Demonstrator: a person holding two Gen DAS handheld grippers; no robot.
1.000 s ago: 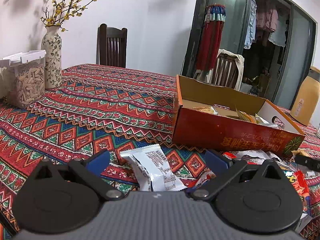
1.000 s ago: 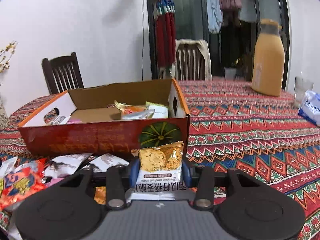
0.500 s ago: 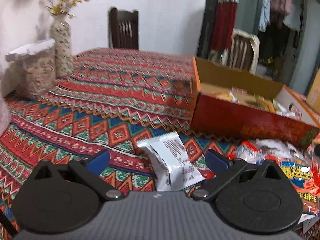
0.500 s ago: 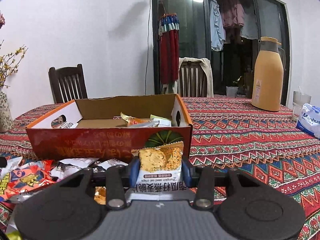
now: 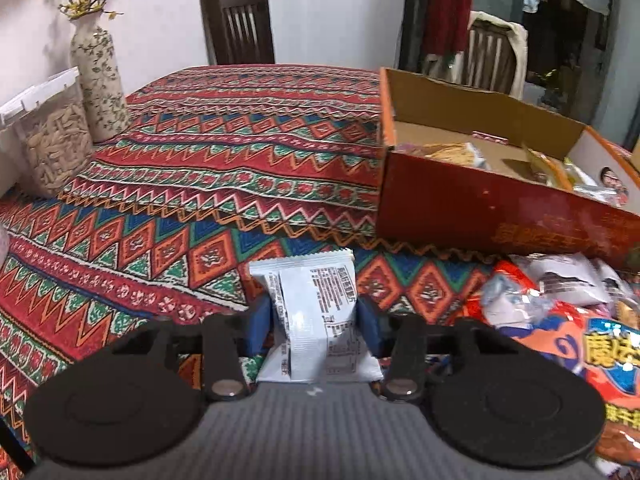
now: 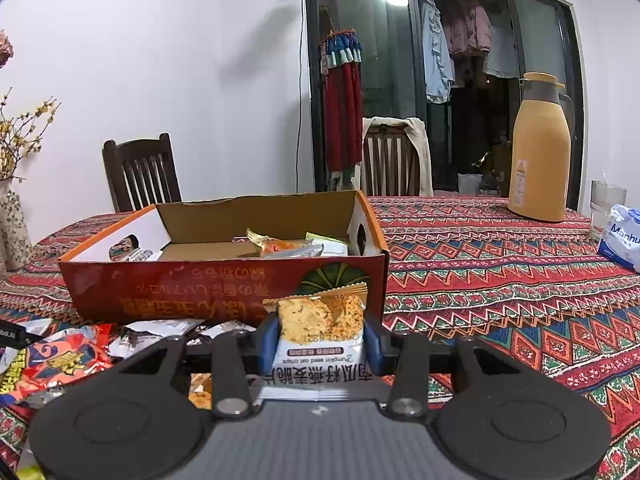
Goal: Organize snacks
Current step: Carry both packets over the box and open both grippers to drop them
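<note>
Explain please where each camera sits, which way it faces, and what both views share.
Left wrist: on the left gripper, facing forward and down over the tablecloth; its jaws have just been closing on a white packet; its own fingers show.
Right wrist: on the right gripper, facing more level at the box; its fingers clamp an oat crisp packet.
Shared: the box, loose snack pile, vase, dark chair.
</note>
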